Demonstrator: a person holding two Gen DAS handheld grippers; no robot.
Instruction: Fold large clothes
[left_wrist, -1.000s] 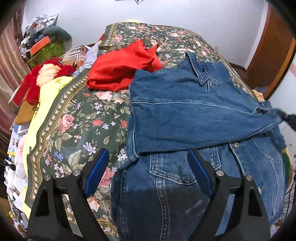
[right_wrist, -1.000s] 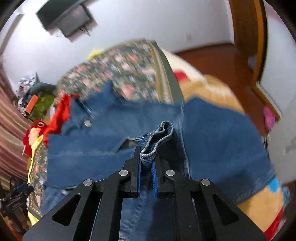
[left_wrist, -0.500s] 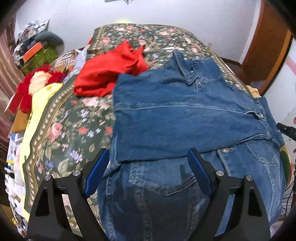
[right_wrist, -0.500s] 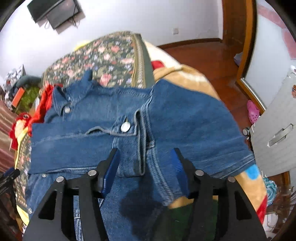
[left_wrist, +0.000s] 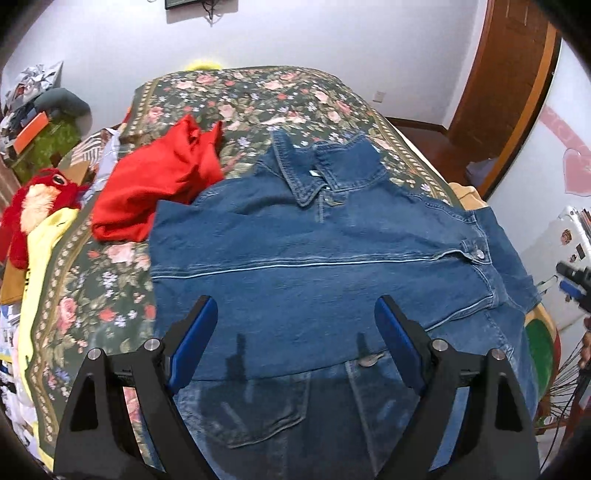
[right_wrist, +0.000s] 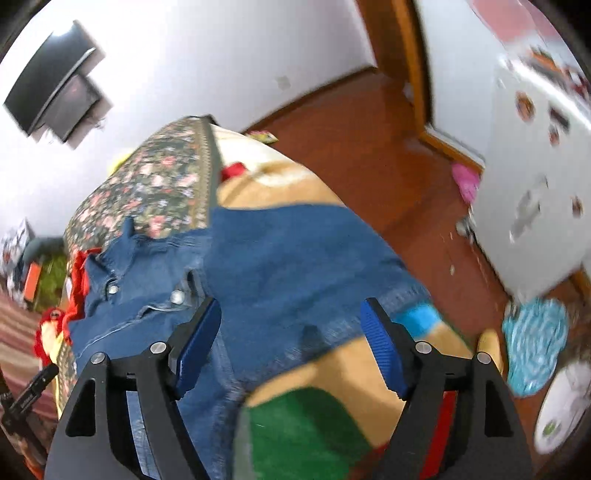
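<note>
While the denim jacket (left_wrist: 325, 266) is lying partly folded on the floral bed (left_wrist: 236, 96) — collar up, one sleeve crossing its front — both the left hand-held gripper (left_wrist: 295, 347) and right hand-held gripper (right_wrist: 291, 347) are hovering wide apart, gripping nothing; no readable writing is showing.

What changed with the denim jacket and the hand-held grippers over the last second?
The right hand-held gripper let go of the denim jacket cuff it was pinching, opened wide and swung out toward the bed's right edge. The sleeve now lies folded across the jacket. The left hand-held gripper stayed open and empty, shifting right over the jacket. The red garment has not moved.
</note>
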